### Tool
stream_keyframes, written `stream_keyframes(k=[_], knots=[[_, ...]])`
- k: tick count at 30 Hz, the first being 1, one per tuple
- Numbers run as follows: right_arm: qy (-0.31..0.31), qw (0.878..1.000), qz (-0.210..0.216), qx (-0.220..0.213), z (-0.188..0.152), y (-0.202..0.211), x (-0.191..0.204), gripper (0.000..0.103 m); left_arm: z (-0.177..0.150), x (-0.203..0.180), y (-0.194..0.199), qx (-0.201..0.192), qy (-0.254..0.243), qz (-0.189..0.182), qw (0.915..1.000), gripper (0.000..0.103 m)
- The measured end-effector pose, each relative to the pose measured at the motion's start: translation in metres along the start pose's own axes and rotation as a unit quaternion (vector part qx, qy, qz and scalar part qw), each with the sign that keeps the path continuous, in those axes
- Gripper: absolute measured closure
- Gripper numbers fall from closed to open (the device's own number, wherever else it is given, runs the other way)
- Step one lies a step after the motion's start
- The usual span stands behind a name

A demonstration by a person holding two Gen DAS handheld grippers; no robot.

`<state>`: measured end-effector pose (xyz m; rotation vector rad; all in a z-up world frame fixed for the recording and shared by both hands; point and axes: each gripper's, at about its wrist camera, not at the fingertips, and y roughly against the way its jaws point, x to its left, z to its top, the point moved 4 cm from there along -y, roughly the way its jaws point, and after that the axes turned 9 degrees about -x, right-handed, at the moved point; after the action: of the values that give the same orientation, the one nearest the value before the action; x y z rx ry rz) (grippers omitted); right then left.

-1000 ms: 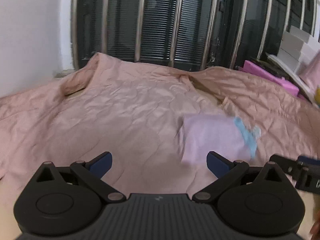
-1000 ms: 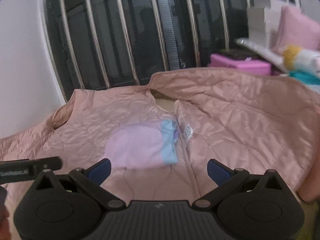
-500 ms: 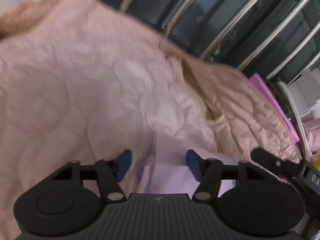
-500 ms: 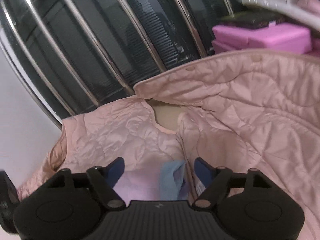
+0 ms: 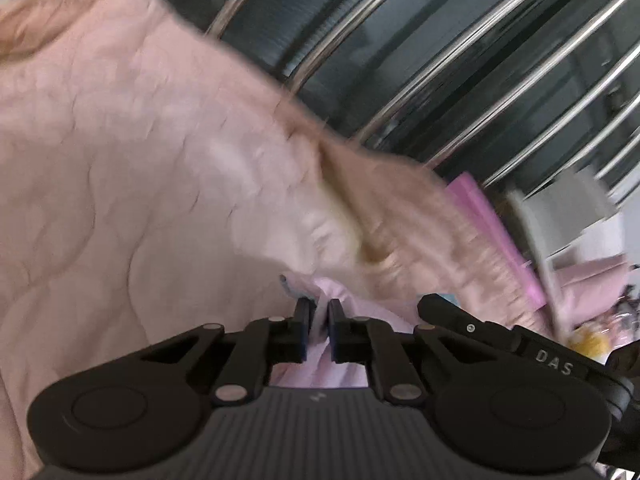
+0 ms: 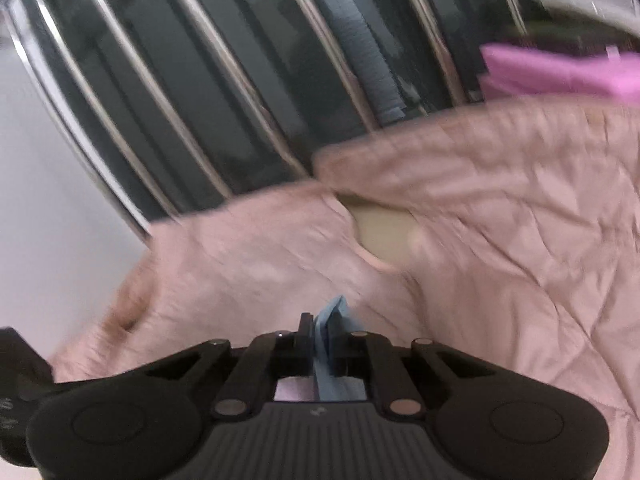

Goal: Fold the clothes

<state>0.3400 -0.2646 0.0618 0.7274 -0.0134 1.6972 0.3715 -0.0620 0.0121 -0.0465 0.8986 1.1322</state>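
Pinching the small lilac garment (image 5: pixel 320 364) at two spots, you have both tools closed on cloth at once. Your left gripper (image 5: pixel 318 330) has its jaws drawn nearly together with a fold of the lilac fabric squeezed between them; your right gripper (image 6: pixel 320 344) is equally narrow, clamped on the garment's light-blue trim (image 6: pixel 334 320), which sticks up at twelve o'clock from the jaws.

The relation that matters is how the garment runs between your two grips. In the left view the other tool's black body shows at about three o'clock, just beside the lilac cloth, so the piece spans left to right between your hands, its long axis roughly across your body, lilac end at the left, blue end at the right. Neither hand is nearer; each holds its own end. The garment sits low, right at the jaws in both views, over the pink quilted jacket (image 6: pixel 500 220) that spreads out toward twelve o'clock, its neck opening (image 6: pixel 382 230) ahead of the right tool at about one o'clock.

Both views are motion-blurred, so I cannot tell whether the cloth is lifted or touching the jacket. In my judgement, any fold depends on keeping both ends level and the span taut.
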Motion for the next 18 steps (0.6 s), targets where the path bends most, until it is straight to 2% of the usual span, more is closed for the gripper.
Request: stream_keyframes(k=[4, 8, 11, 12, 13, 14, 15, 16, 18], knots=[[0.018, 0.997, 0.051, -0.051, 0.025, 0.036, 0.038, 0.097, 0.023, -0.016, 0.044, -0.077, -0.007, -0.06, 0.9952, 0.095], [0.057, 0.985, 0.132, -0.099, 0.047, 0.082, 0.084, 0.097, 0.046, -0.032, 0.09, -0.153, -0.014, -0.12, 0.9808, 0.095], [0.063, 0.958, 0.274, -0.059, 0.044, 0.104, 0.107, 0.084, 0.062, -0.041, 0.123, -0.205, -0.016, -0.159, 0.9657, 0.094], [0.055, 0.948, 0.306, -0.065, 0.045, 0.112, 0.109, 0.068, 0.064, -0.034, 0.119, -0.199, 0.0, -0.151, 0.9682, 0.094], [0.038, 0.943, 0.322, -0.079, 0.048, 0.118, 0.107, 0.057, 0.065, -0.025, 0.115, -0.194, 0.015, -0.14, 0.9708, 0.094], [0.024, 0.94, 0.328, -0.09, 0.049, 0.122, 0.102, 0.035, 0.066, -0.017, 0.107, -0.189, 0.022, -0.121, 0.9744, 0.094], [0.018, 0.942, 0.319, -0.1, 0.05, 0.123, 0.096, 0.022, 0.066, -0.011, 0.102, -0.182, 0.027, -0.104, 0.9775, 0.095], [0.022, 0.952, 0.288, -0.106, 0.049, 0.121, 0.089, 0.021, 0.067, -0.008, 0.101, -0.179, 0.033, -0.105, 0.9777, 0.103], [0.03, 0.974, 0.205, -0.096, 0.047, 0.106, 0.074, 0.021, 0.068, -0.004, 0.101, -0.174, 0.045, -0.11, 0.9774, 0.103]])
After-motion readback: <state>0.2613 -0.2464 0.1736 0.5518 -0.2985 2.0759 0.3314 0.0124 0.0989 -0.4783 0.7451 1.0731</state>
